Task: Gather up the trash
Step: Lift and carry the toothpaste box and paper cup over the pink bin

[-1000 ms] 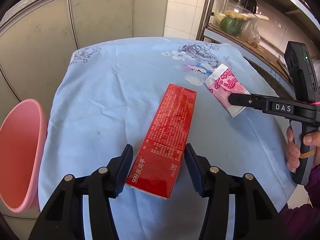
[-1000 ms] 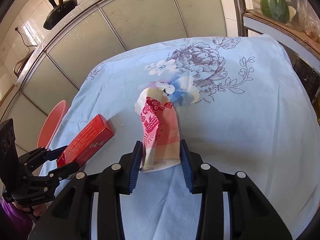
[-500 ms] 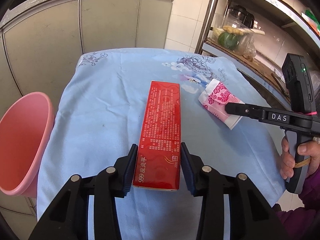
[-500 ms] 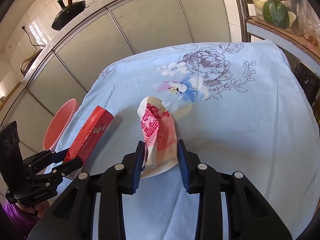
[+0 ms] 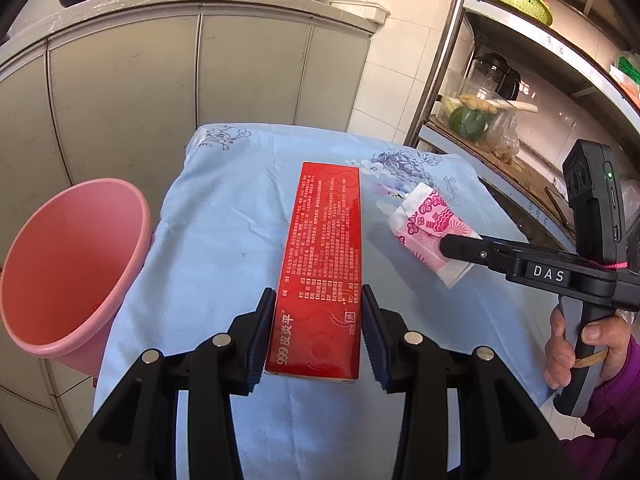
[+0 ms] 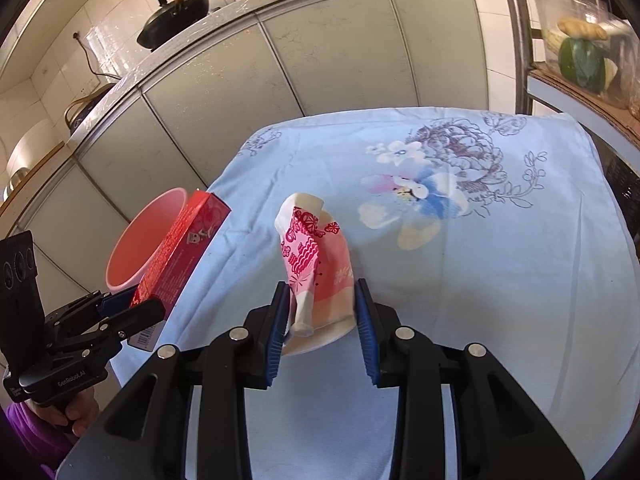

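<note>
My left gripper (image 5: pixel 318 334) is shut on a long red carton (image 5: pixel 326 256) and holds it lifted above the blue flowered tablecloth (image 5: pixel 224 216). The carton also shows in the right wrist view (image 6: pixel 180 252), raised near the pink bin (image 6: pixel 140 240). My right gripper (image 6: pixel 320 322) is shut on a pink-and-white wrapper (image 6: pixel 316 264) and holds it off the cloth; it also shows in the left wrist view (image 5: pixel 428 232). The pink bin (image 5: pixel 68 264) stands at the table's left edge, its mouth open.
Grey cabinets (image 5: pixel 160 92) with pans on top stand behind the table. A metal shelf (image 5: pixel 500 128) with a green vegetable and a jar stands to the right. The tablecloth's flower print (image 6: pixel 420 184) lies ahead of my right gripper.
My left gripper has closed on the red carton, straightened it and lifted it. My right gripper has raised the wrapper off the cloth. Both views have pulled back and up.
</note>
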`<state>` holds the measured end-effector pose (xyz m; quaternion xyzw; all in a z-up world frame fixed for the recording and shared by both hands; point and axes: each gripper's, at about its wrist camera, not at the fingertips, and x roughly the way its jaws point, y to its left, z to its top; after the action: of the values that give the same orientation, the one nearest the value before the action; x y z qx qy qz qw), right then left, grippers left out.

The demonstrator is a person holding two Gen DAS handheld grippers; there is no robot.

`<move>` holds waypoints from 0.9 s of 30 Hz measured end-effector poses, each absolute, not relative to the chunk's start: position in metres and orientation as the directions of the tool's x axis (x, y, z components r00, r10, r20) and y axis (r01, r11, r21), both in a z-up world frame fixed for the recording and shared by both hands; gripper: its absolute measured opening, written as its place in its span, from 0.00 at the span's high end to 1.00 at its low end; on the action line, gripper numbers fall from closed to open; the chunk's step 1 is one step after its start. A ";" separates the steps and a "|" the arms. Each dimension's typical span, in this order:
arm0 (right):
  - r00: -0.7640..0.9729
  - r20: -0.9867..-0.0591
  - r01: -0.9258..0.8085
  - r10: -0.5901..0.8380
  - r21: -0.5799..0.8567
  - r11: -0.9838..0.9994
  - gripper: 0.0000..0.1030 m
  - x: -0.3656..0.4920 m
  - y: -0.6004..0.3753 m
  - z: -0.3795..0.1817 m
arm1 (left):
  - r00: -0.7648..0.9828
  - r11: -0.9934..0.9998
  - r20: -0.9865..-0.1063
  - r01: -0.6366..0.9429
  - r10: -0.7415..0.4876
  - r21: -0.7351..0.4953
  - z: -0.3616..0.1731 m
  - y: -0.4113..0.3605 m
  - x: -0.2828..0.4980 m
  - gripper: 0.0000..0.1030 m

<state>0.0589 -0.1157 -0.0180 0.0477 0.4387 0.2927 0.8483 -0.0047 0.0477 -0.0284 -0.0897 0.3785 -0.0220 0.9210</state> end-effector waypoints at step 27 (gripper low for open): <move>0.448 -0.687 -0.545 0.572 0.297 0.784 0.67 0.045 -0.074 0.007 | 0.764 0.976 -0.643 -0.168 0.041 -0.137 -0.007 0.074 -0.031 0.60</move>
<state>0.0449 -0.0743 0.0071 0.0164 0.4099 0.3285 0.8508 -0.0315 0.0737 -0.0074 -0.0936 0.3386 0.0557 0.9346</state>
